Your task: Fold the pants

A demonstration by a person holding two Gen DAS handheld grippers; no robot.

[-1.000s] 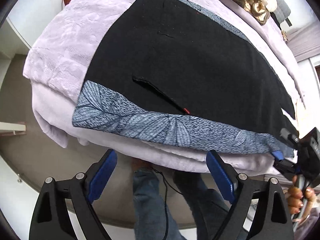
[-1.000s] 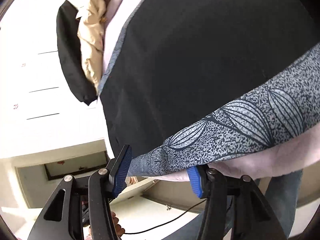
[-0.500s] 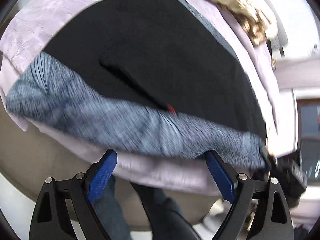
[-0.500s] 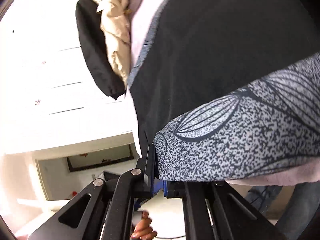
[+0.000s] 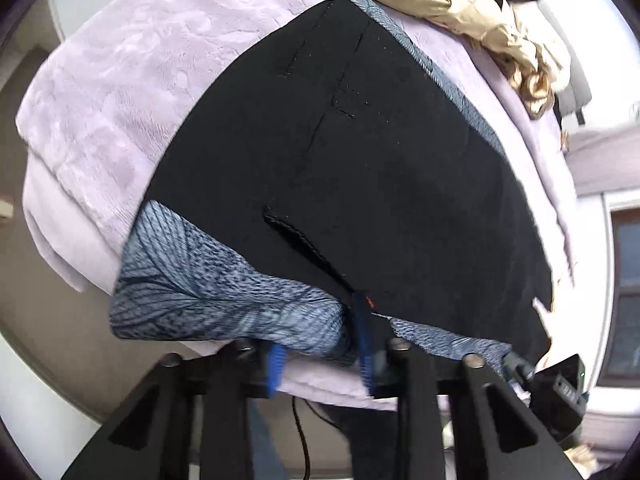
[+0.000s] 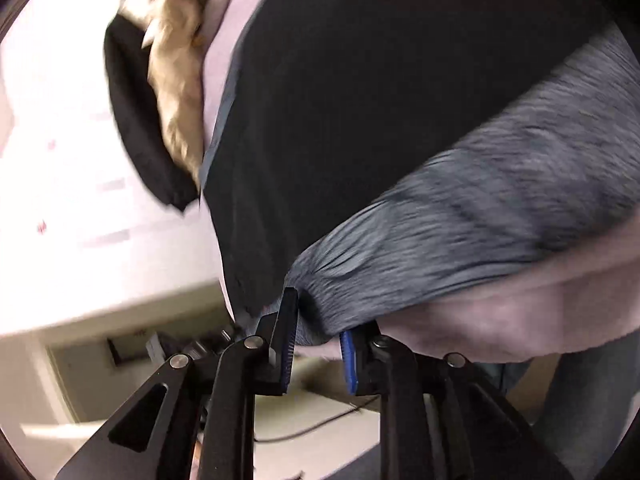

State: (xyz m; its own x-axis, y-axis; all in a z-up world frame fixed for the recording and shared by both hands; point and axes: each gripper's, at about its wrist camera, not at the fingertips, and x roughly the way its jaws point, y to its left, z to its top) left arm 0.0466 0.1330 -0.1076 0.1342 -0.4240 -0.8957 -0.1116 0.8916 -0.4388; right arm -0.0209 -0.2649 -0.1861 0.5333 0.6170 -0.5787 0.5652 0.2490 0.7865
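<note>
Black pants point(image 5: 360, 180) with a grey leaf-patterned waistband point(image 5: 208, 300) lie spread on a lilac blanket point(image 5: 120, 80), waistband at the near edge. My left gripper point(image 5: 320, 350) is shut on the waistband near a pocket slit, and the band bunches between the blue pads. In the right wrist view the pants point(image 6: 380, 120) fill the frame. My right gripper point(image 6: 318, 344) holds the waistband's point(image 6: 480, 220) end corner; its jaws are opening slightly, with gathered fabric still pinched between the pads. The right gripper's body point(image 5: 560, 392) shows at the left view's lower right.
A crumpled beige garment point(image 5: 460, 4) and a black garment point(image 6: 136, 128) lie at the far end of the blanket point(image 6: 500, 312). A person's jeans-clad legs point(image 5: 372, 440) and a dark cable point(image 5: 300, 432) are below the bed's edge. White cabinets stand beyond.
The left gripper moved in over the near edge and closed on the waistband, which now bunches. The right gripper closed on the waistband's corner, and its view has blurred with motion.
</note>
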